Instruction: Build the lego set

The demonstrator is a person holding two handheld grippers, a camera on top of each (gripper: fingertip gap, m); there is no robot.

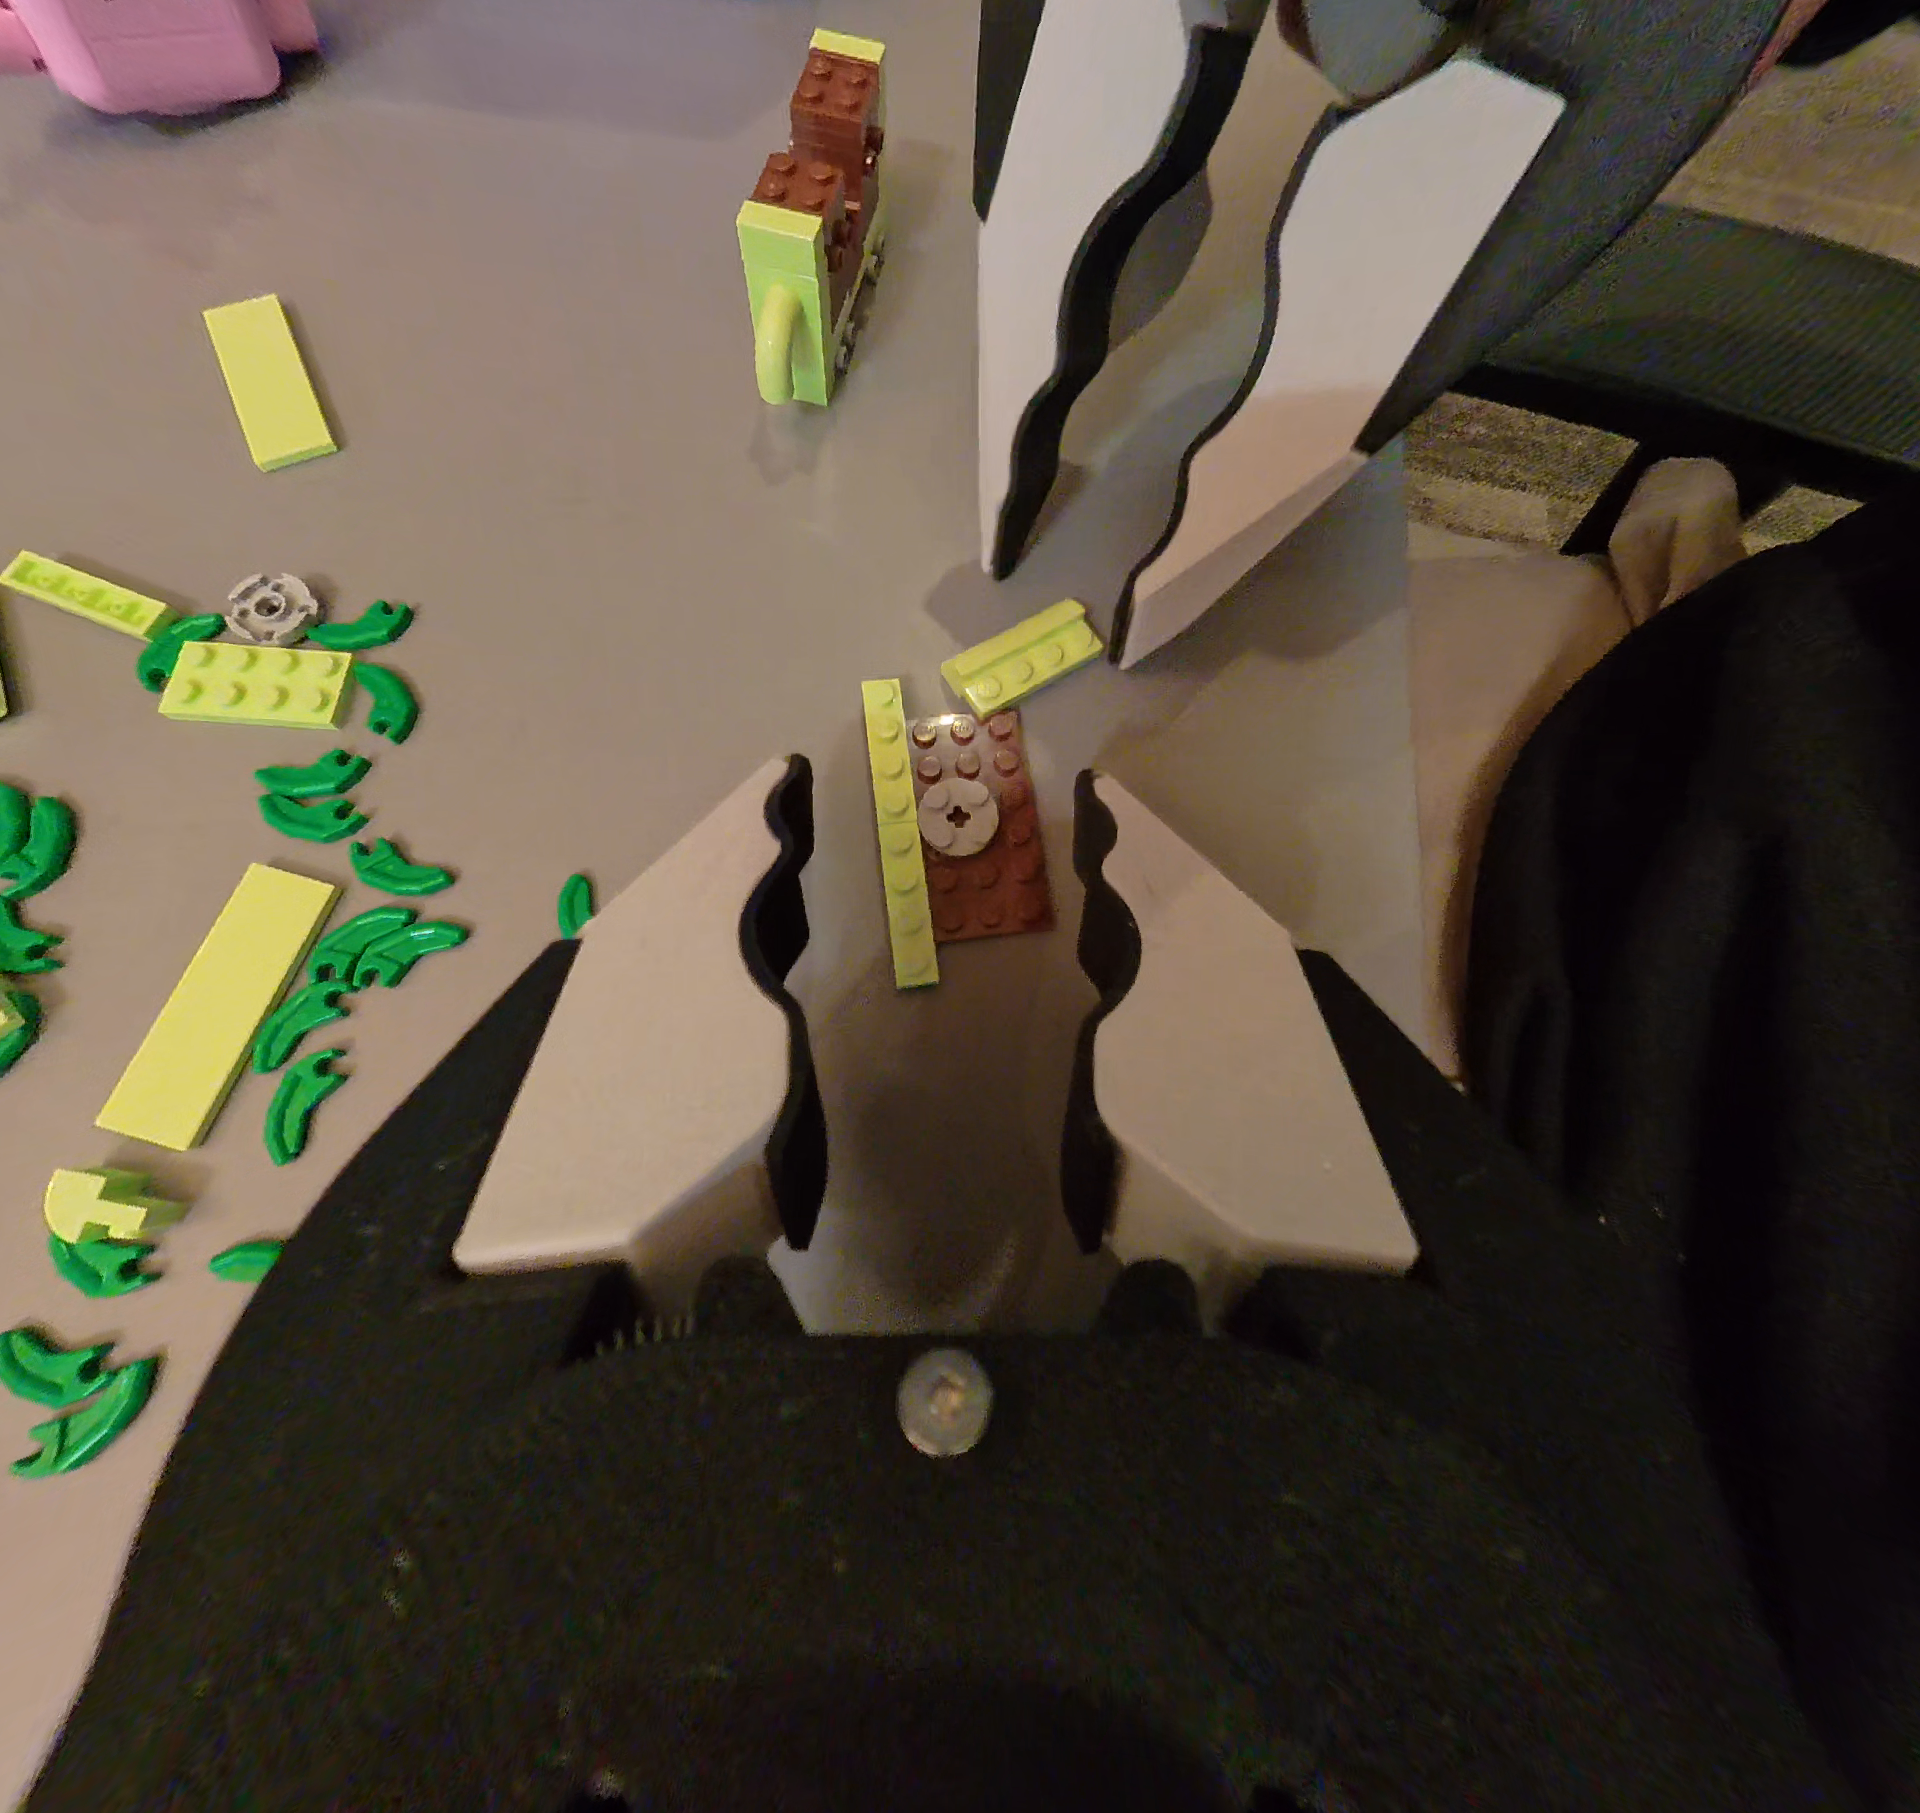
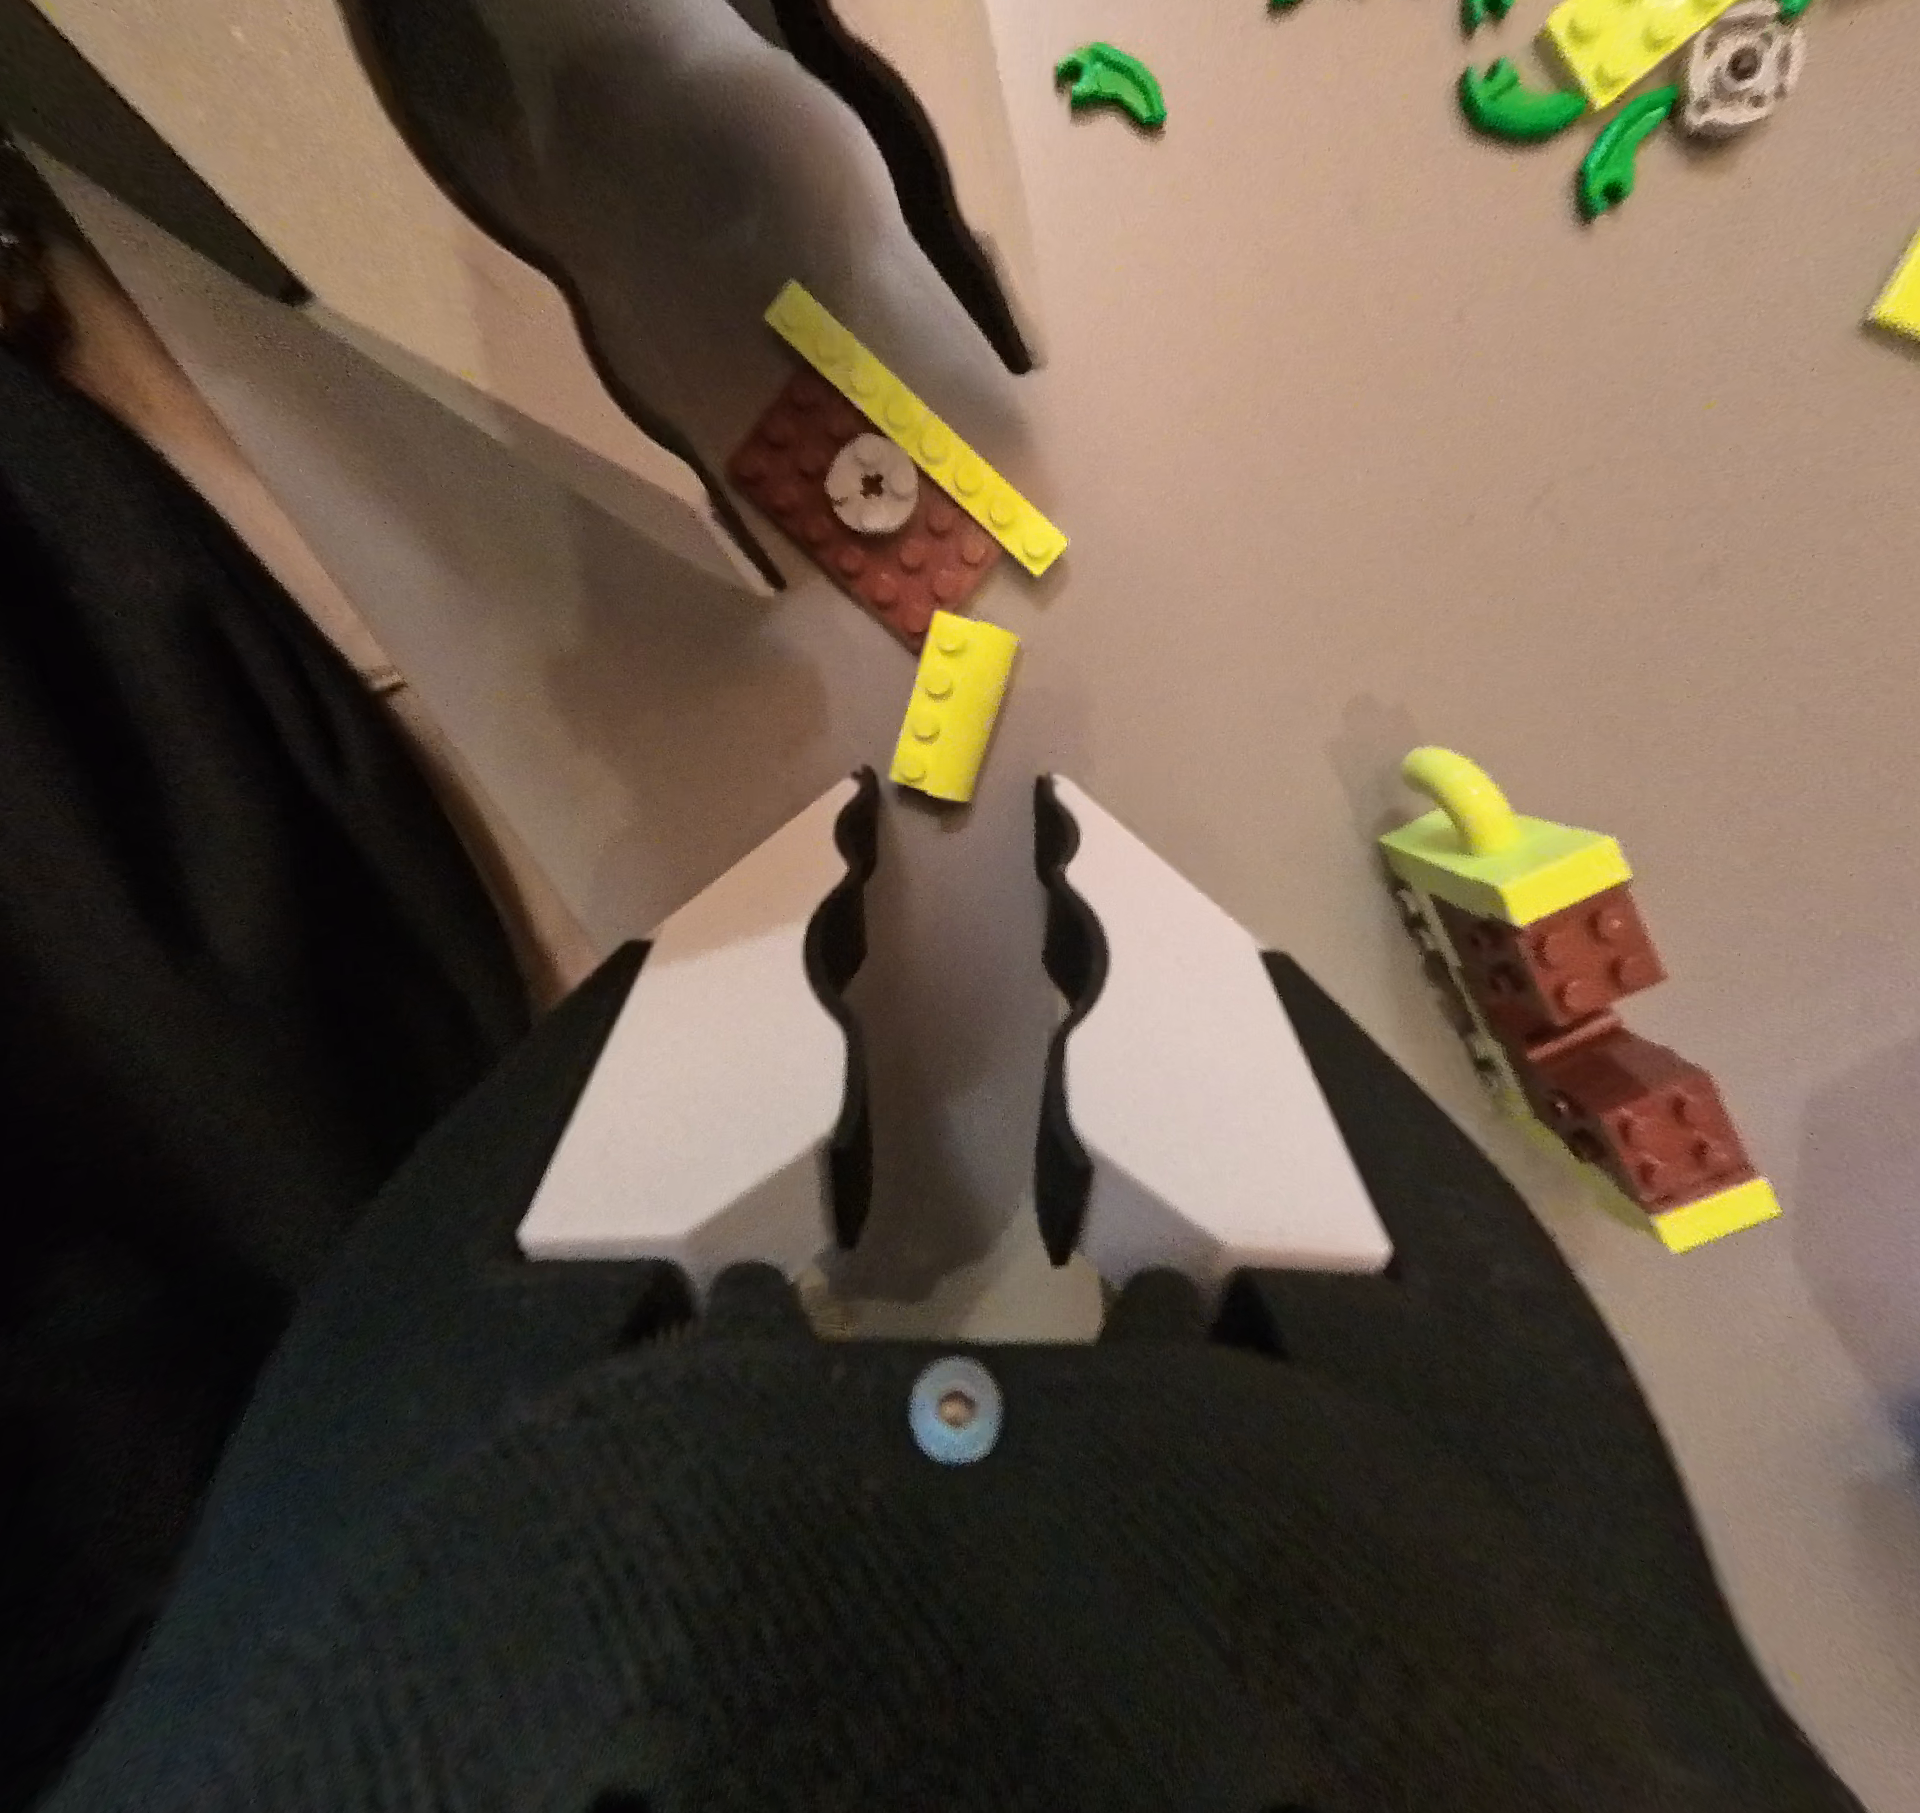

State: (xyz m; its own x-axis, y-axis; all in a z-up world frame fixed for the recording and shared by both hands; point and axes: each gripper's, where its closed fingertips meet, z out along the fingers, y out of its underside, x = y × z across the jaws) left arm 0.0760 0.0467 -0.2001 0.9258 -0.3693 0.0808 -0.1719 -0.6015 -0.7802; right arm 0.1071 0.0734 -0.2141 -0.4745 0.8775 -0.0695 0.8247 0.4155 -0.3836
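Both tools are empty with jaws apart. The left gripper point(image 1: 940, 776) sits low over the grey table point(image 1: 582, 475), its fingers either side of the brown plate point(image 1: 982, 859), which lies flat near the table's edge; contact with the plate cannot be confirmed. A grey round piece point(image 1: 958, 816) sits on the plate, and a lime strip point(image 1: 899, 828) lies along its far side, apparently fixed there. The right gripper point(image 2: 956, 792) is tipped toward a short lime piece point(image 2: 954, 709), which rests loose on the table just off the plate's end, with its near end at the mouth of the jaws. In my judgement this is a bracing arrangement: the left tool is set to steady the plate while the right collects the short piece for fitting. The brown-and-lime sub-build point(image 1: 826, 215) lies apart, further in. Green leaves point(image 1: 343, 953), a lime studded plate point(image 1: 265, 688) and lime tiles point(image 1: 268, 381) are spread to the left as unused stock. Risk noted: the plate's nearness to the edge.
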